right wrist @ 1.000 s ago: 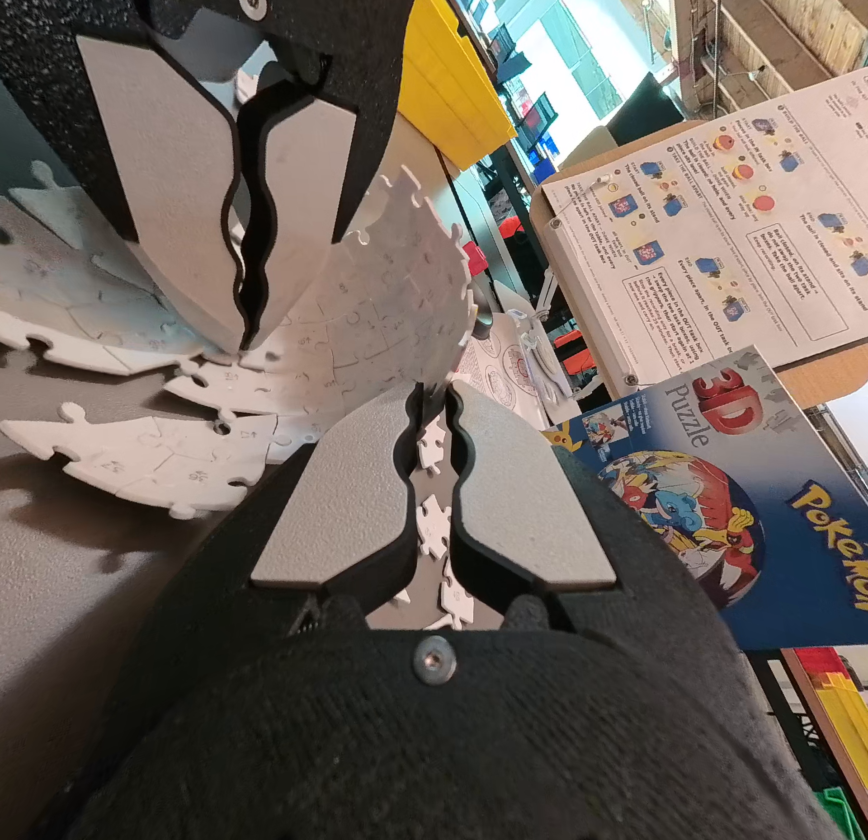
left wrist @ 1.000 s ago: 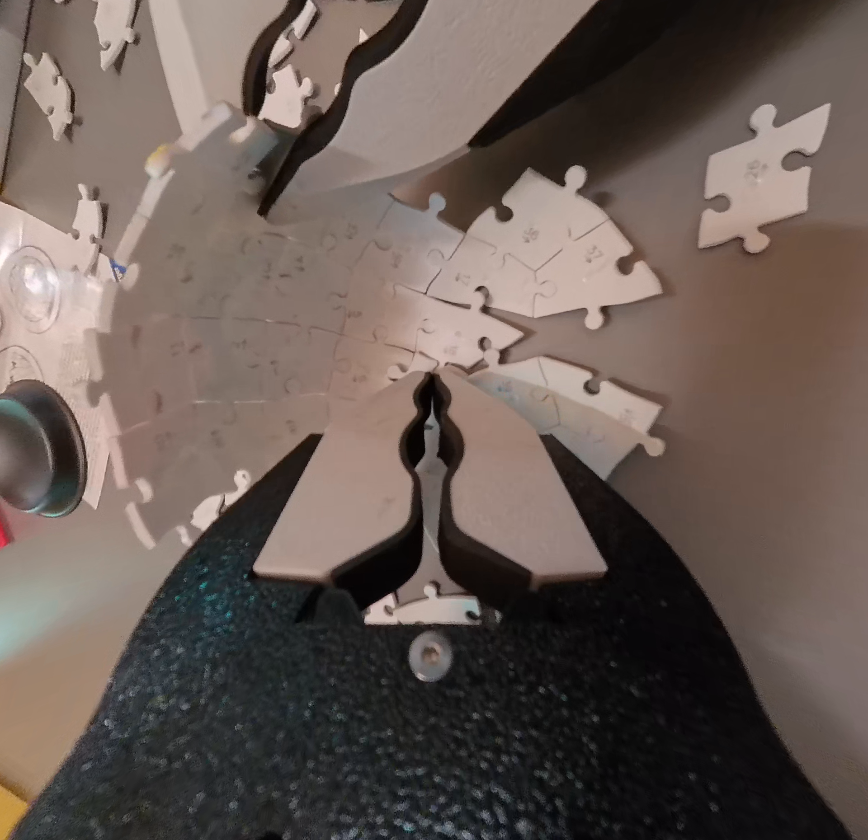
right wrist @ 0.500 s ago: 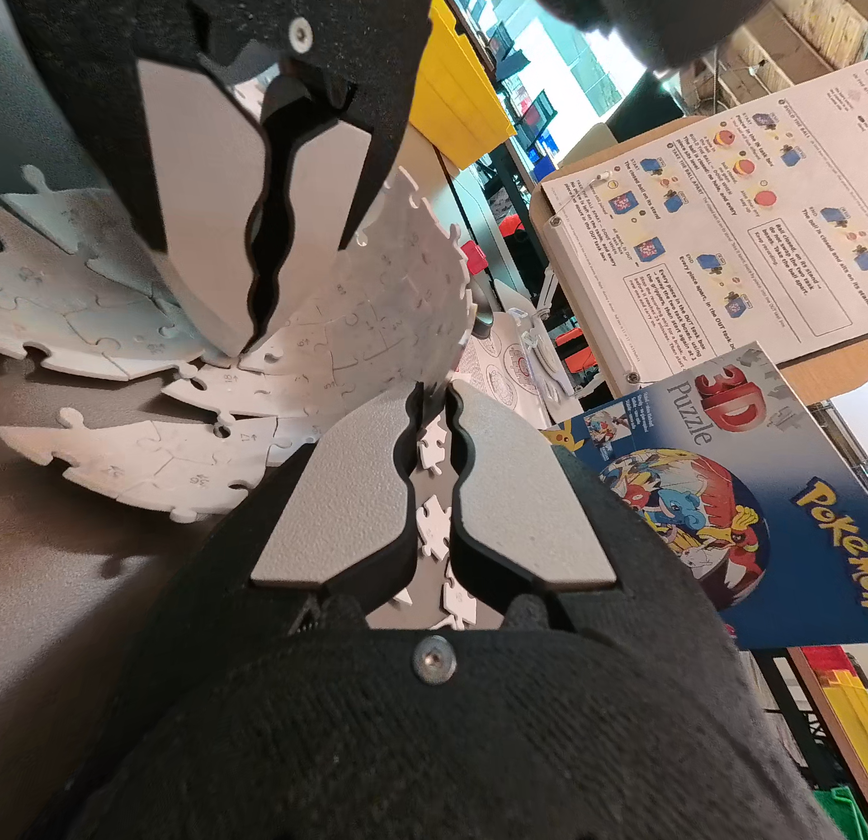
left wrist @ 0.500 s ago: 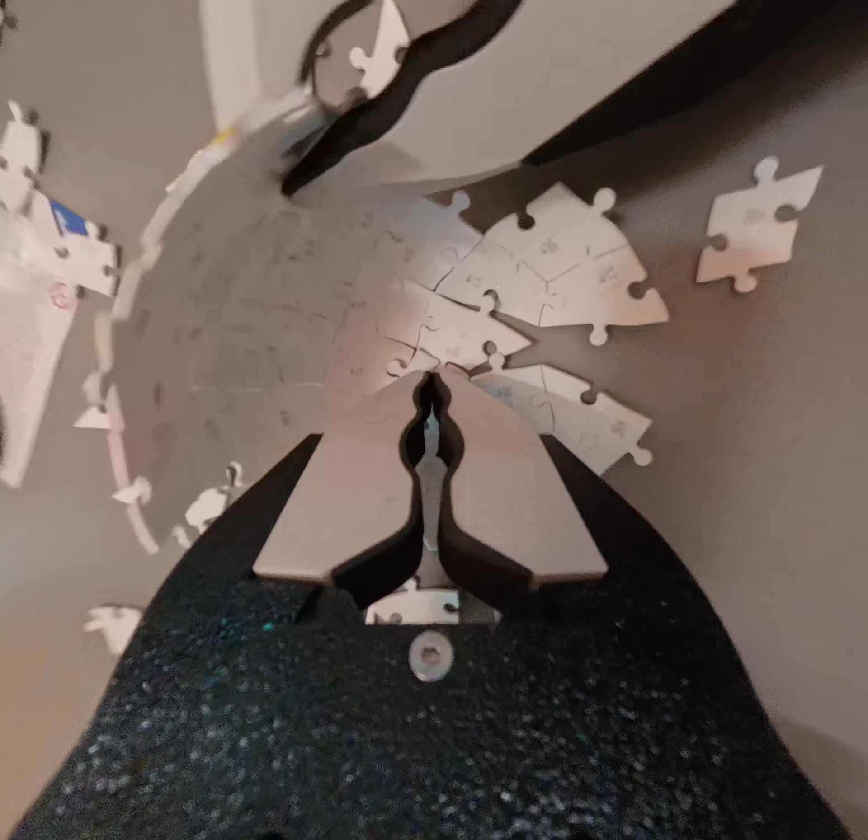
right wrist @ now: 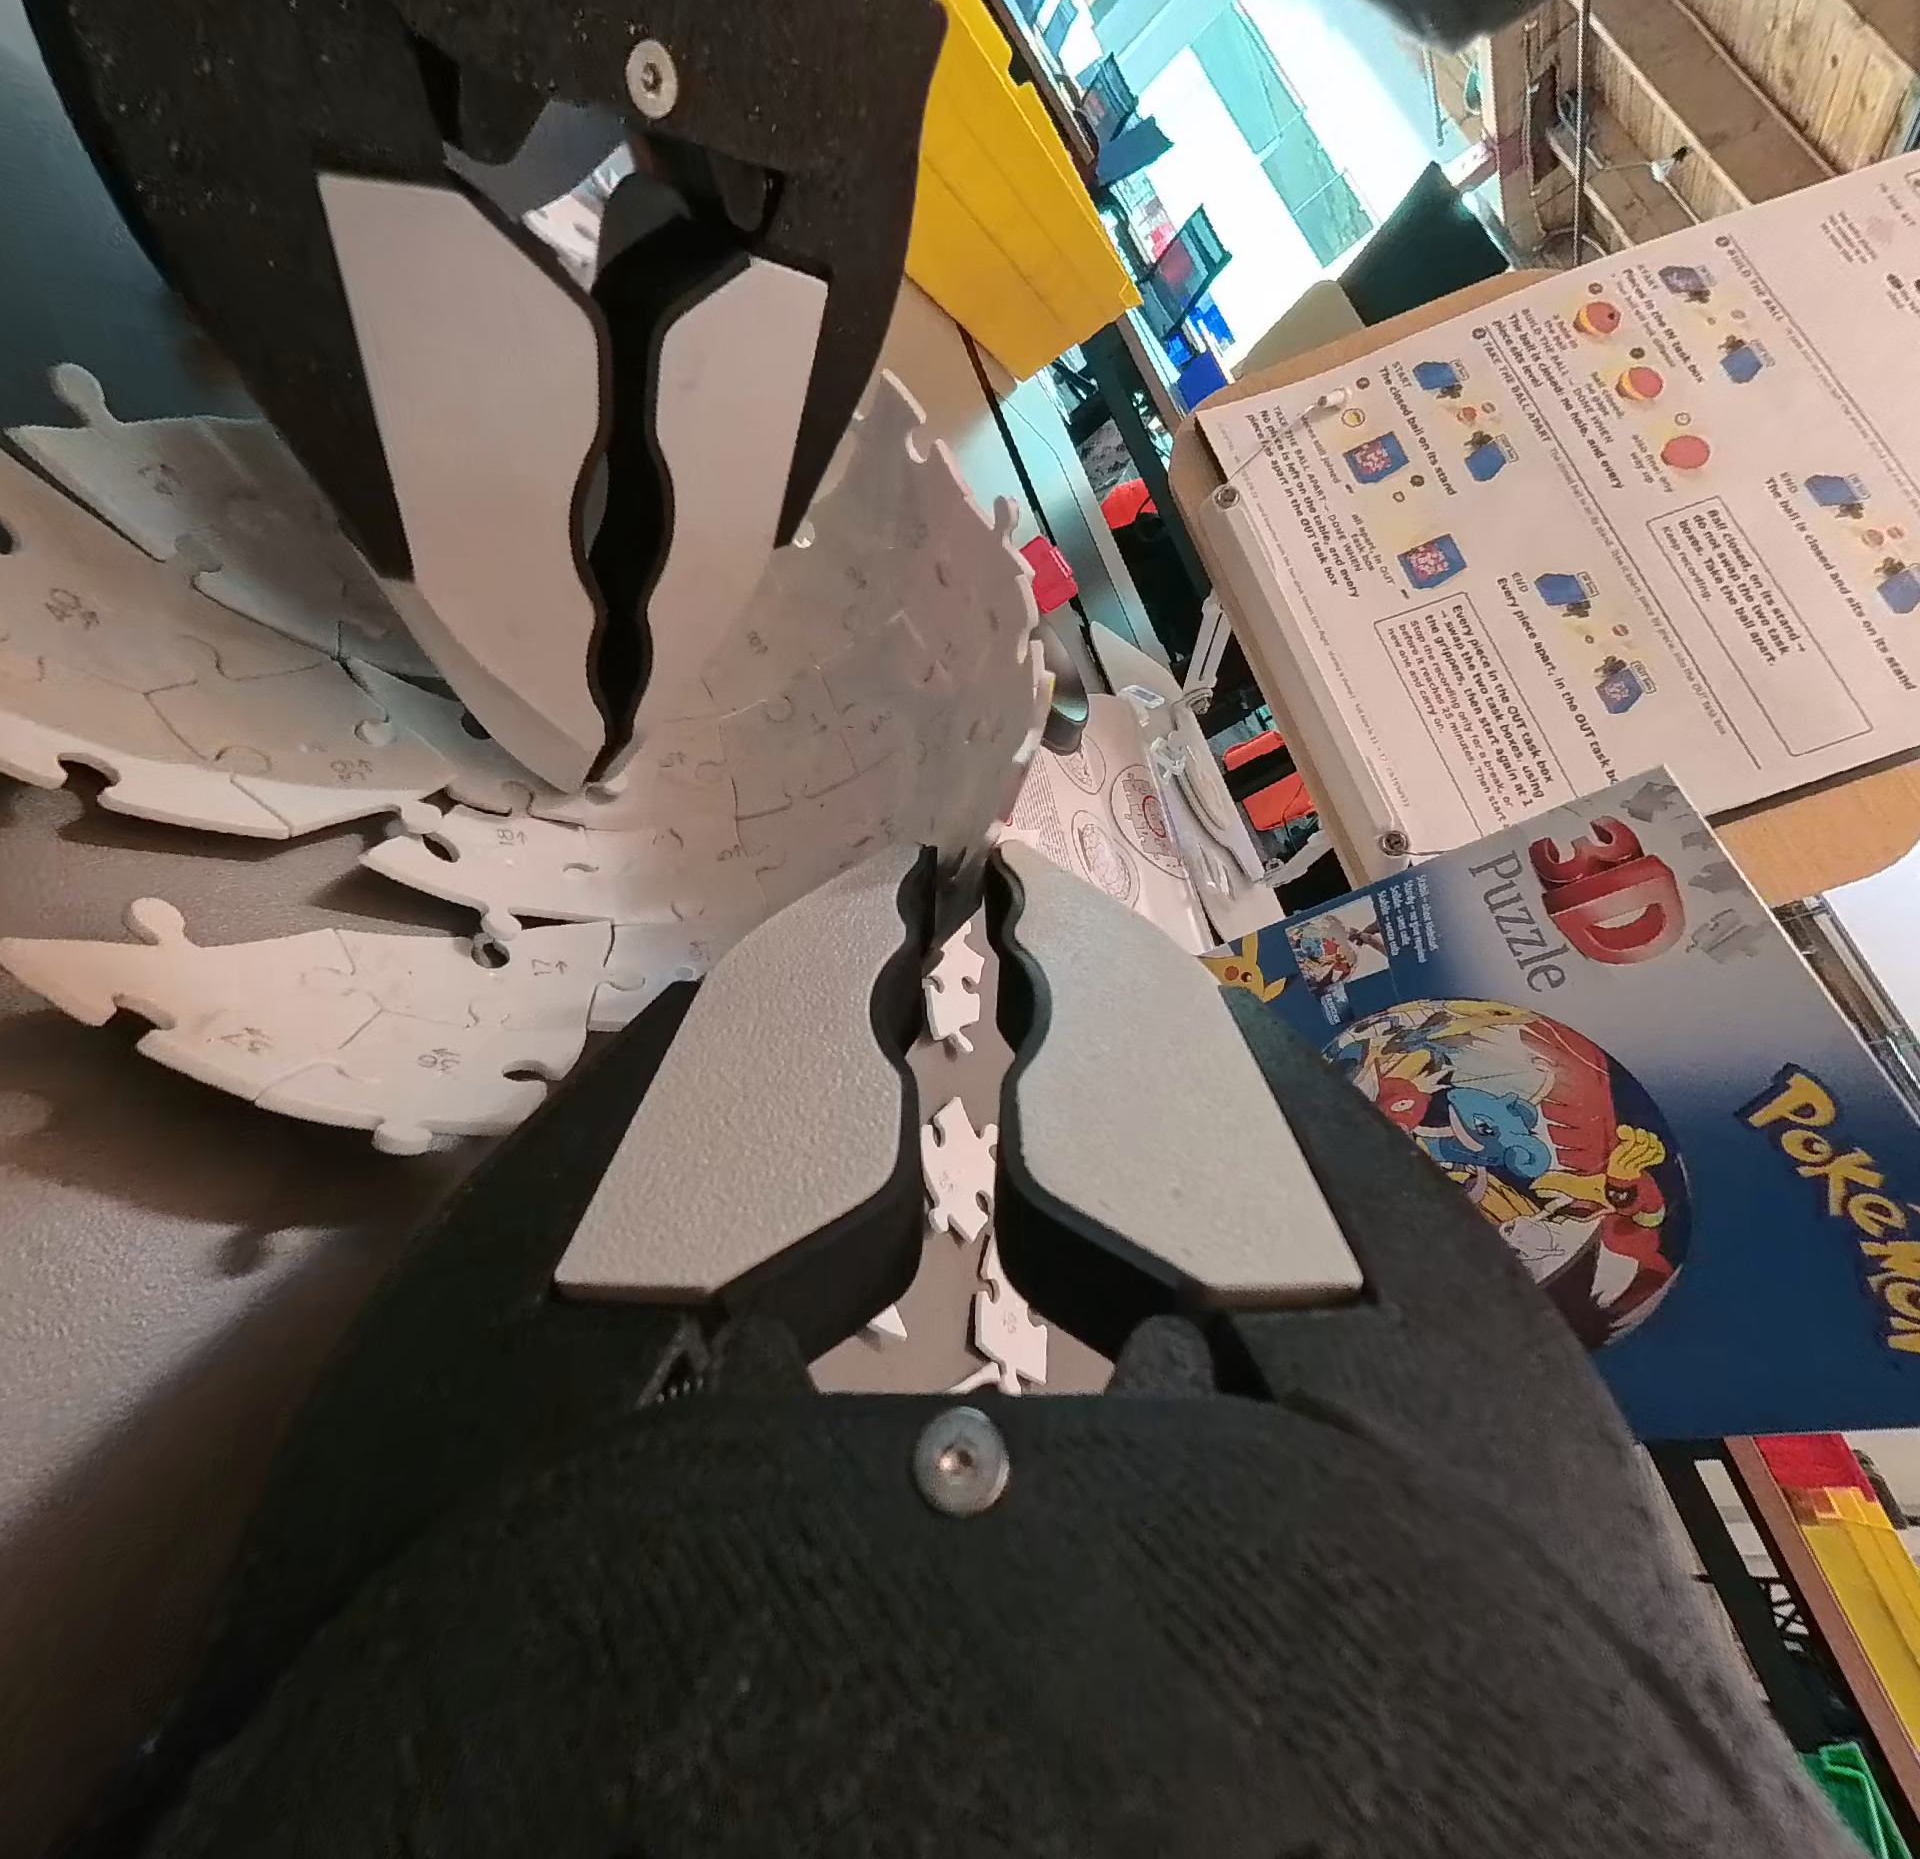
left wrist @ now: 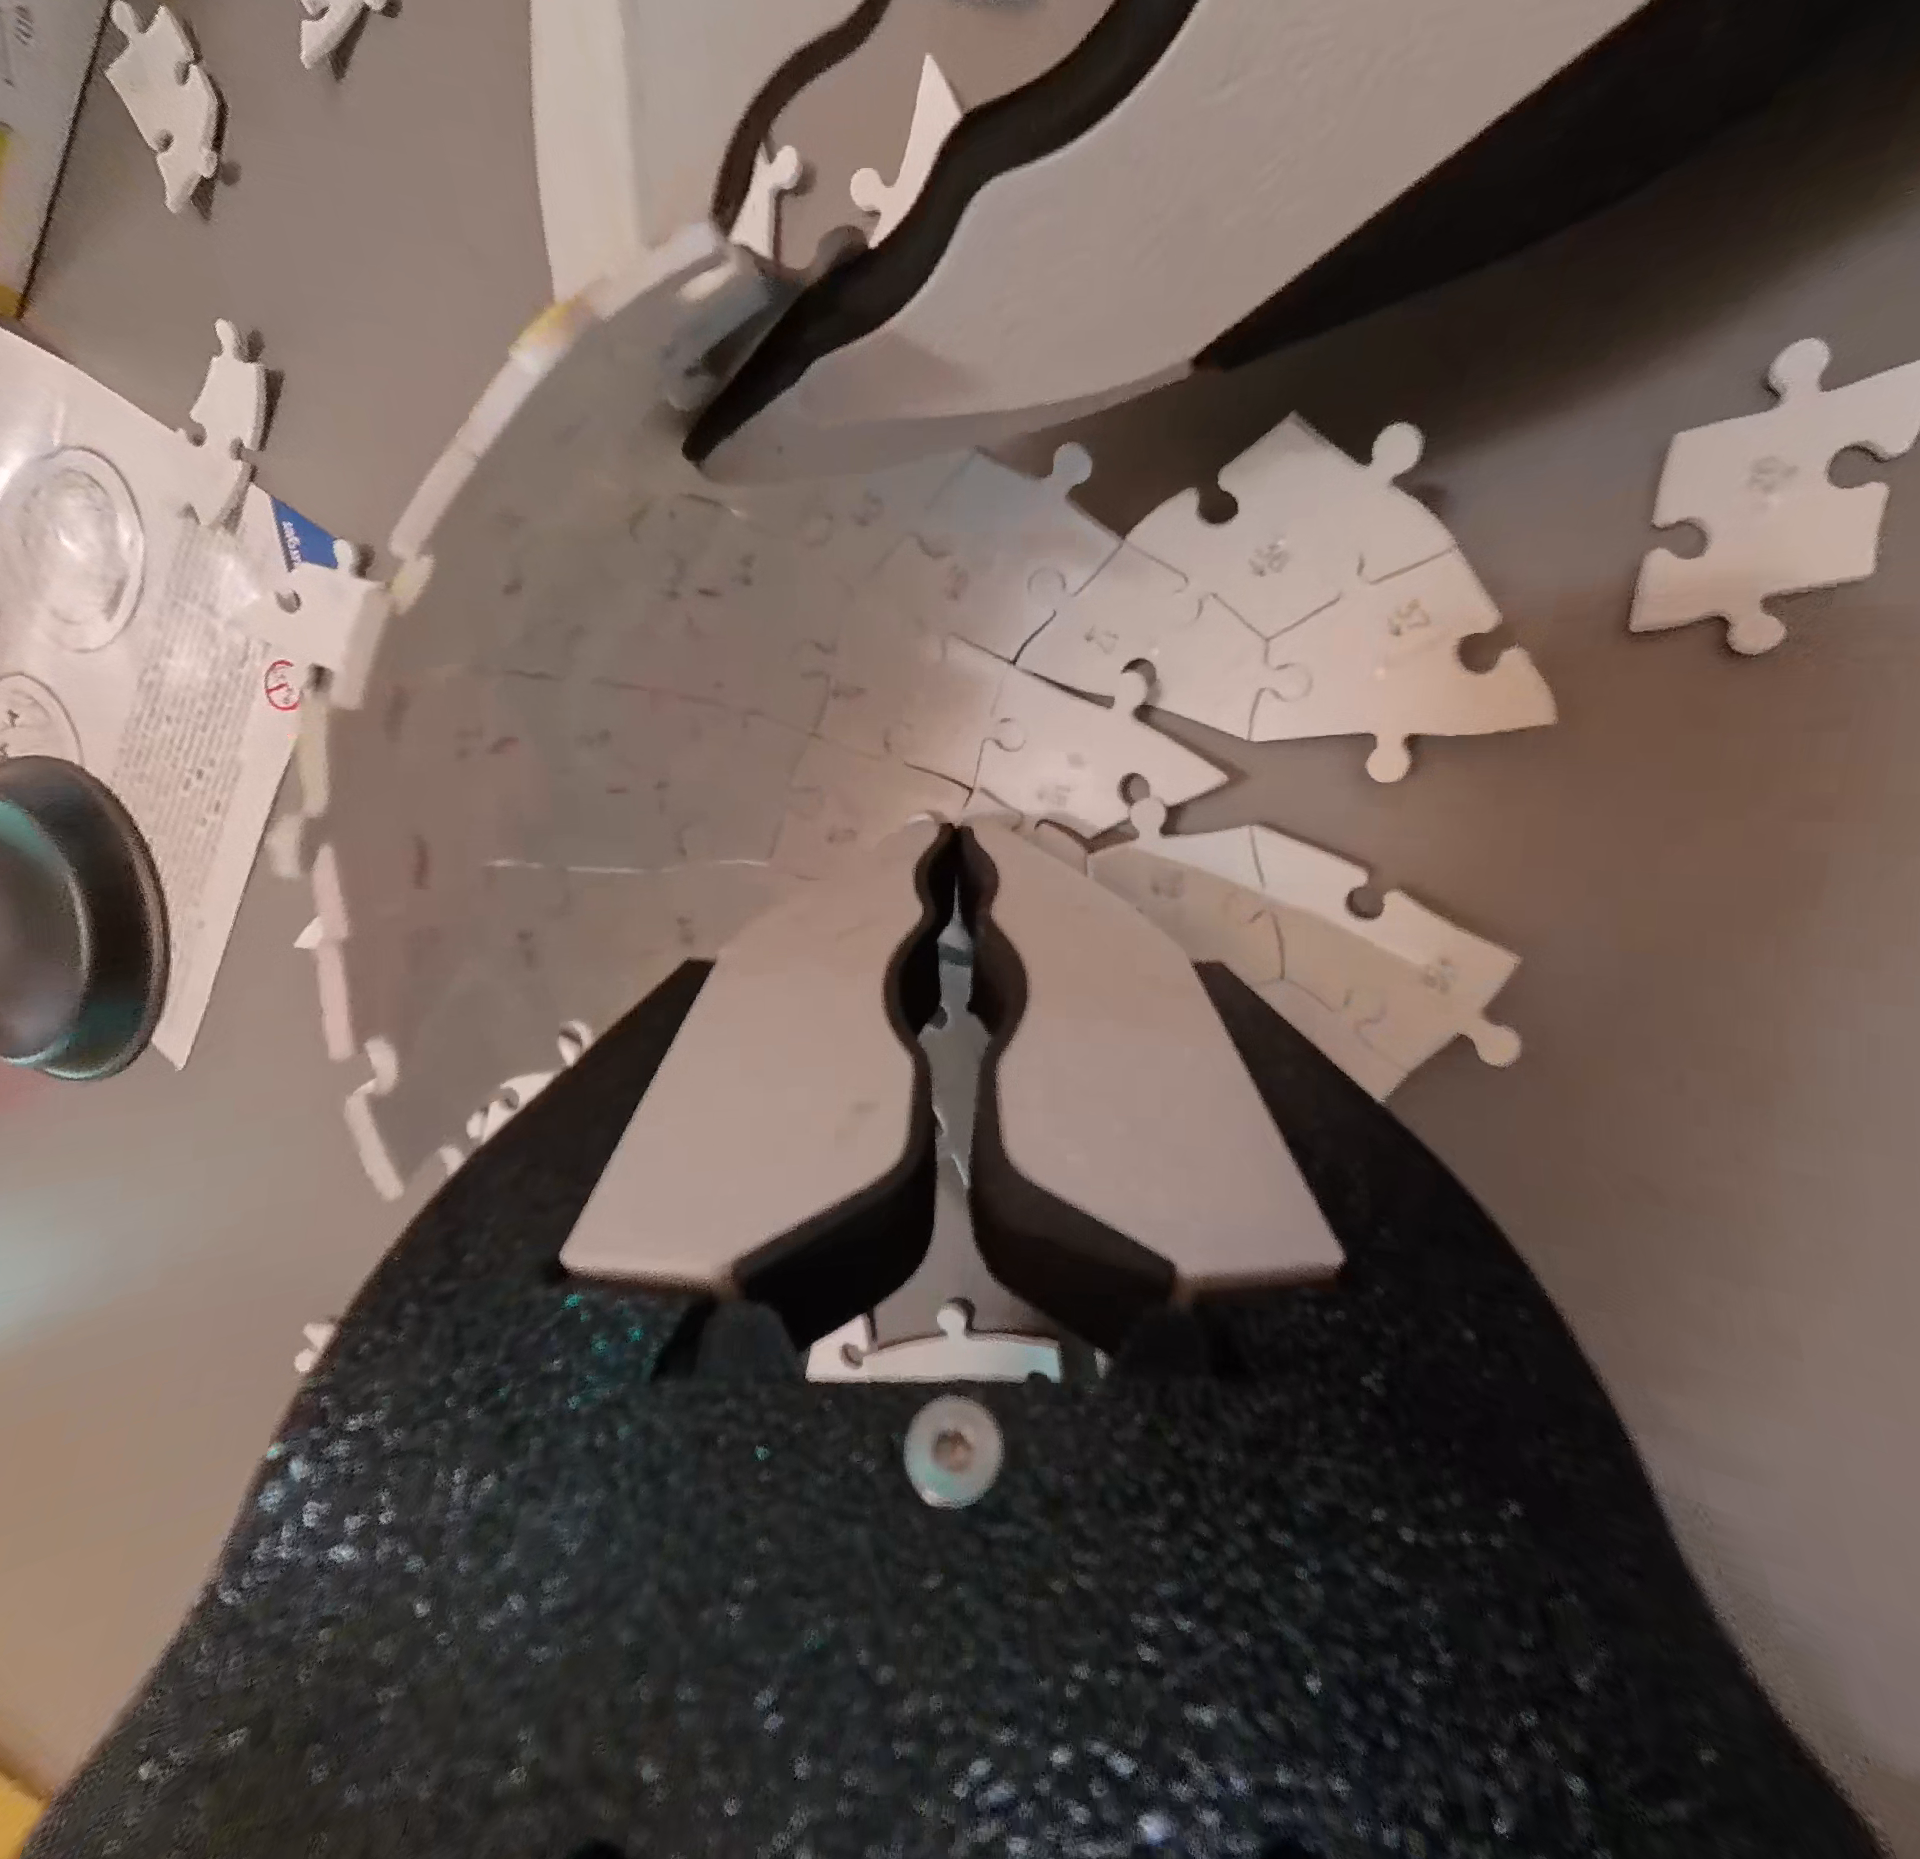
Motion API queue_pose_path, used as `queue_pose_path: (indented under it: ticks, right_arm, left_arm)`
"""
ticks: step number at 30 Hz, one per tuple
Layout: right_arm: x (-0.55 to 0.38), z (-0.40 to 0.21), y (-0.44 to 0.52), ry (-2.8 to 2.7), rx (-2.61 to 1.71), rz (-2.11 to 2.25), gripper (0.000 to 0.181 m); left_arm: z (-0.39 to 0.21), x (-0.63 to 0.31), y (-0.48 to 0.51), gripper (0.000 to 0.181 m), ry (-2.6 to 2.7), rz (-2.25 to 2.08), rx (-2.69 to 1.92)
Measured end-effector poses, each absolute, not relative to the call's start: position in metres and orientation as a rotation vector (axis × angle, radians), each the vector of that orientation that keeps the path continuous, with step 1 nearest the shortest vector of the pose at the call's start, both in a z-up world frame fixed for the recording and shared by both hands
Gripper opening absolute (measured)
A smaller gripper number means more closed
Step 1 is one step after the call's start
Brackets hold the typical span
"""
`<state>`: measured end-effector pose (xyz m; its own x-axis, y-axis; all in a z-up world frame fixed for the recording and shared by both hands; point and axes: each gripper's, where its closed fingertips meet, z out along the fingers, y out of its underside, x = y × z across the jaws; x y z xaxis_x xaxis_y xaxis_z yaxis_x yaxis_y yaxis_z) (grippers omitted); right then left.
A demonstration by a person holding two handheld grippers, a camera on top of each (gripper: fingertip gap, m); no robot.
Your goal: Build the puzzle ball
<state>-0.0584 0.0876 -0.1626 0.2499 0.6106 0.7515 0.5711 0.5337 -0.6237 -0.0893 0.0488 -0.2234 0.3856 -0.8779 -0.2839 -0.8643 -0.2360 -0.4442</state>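
Note:
The half-built puzzle ball [left wrist: 623,718] is a white curved shell, inner side up, on a grey table [left wrist: 1714,1082]. Its petal-shaped sections [left wrist: 1299,604] splay flat to the right. My left gripper [left wrist: 951,838] is shut at the shell's centre, with a thin white piece edge-on between its fingers. In the right wrist view it [right wrist: 603,765] comes down from above onto the shell [right wrist: 883,666]. My right gripper [right wrist: 956,864] is shut on the shell's raised toothed rim. It also shows at the top of the left wrist view [left wrist: 727,396].
A loose piece [left wrist: 1766,521] lies to the right and more pieces [left wrist: 166,116] at the far left. A printed leaflet [left wrist: 156,614] and a black knob [left wrist: 62,905] sit left. The puzzle box [right wrist: 1558,1082], an instruction sheet [right wrist: 1610,562] and a yellow bin [right wrist: 1008,168] stand behind. Tip to tip, the grippers are about 8 cm apart.
Both grippers keep their grip on the shell. The left gripper has shifted right and lower in the right wrist view, and the raised side of the shell has turned slightly.

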Motion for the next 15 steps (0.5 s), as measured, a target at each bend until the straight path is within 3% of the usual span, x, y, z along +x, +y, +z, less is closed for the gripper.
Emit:
queue_pose_path:
  ticks: [15]
  right_arm:
    - [-0.0616, -0.1598, 0.0861, -1.391, -1.101, 0.047, 0.008]
  left_arm:
    - [-0.2256, -0.0918, 0.0479, 0.0, 1.167, 0.084, -2.371]
